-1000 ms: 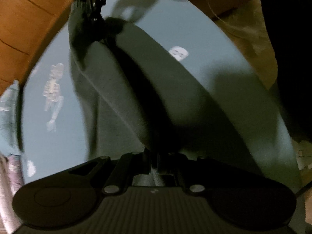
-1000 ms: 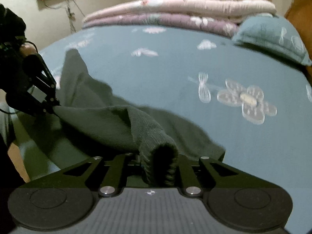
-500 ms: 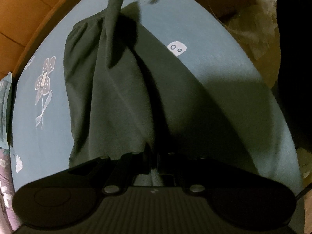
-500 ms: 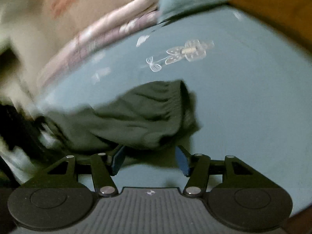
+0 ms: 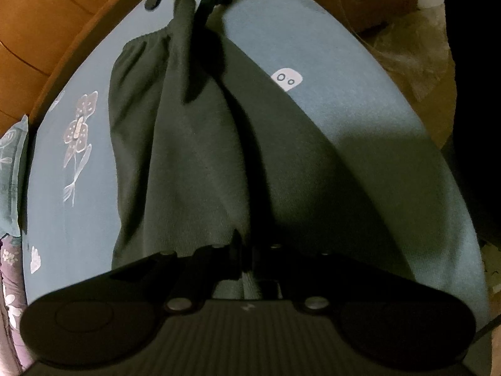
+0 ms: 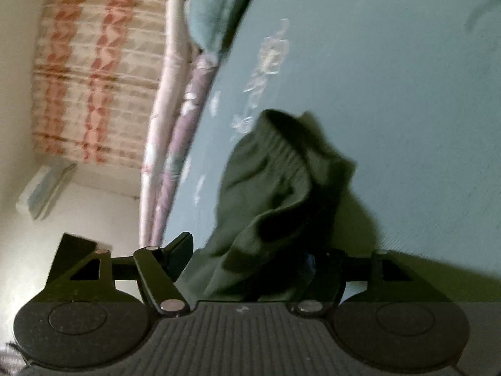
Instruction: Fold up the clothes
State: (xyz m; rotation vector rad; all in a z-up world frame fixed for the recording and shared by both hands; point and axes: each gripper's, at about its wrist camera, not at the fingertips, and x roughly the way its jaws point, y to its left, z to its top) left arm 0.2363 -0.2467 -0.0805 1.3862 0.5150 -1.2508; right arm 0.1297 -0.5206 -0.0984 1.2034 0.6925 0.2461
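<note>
On blue bedsheet [image 5: 360, 119], dark green garment [image 5: 194, 156] stretched lengthwise from pinching left tongs [image 5: 247, 260], right tongs [image 6: 247, 260] spread.

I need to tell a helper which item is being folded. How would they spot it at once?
Start at the blue bedsheet with pale flower prints. Lying across it is the dark green knit garment, its near end clamped in the left tongs. It is the only dark, unpatterned cloth there, unlike the floral bedding at the edge.
</note>
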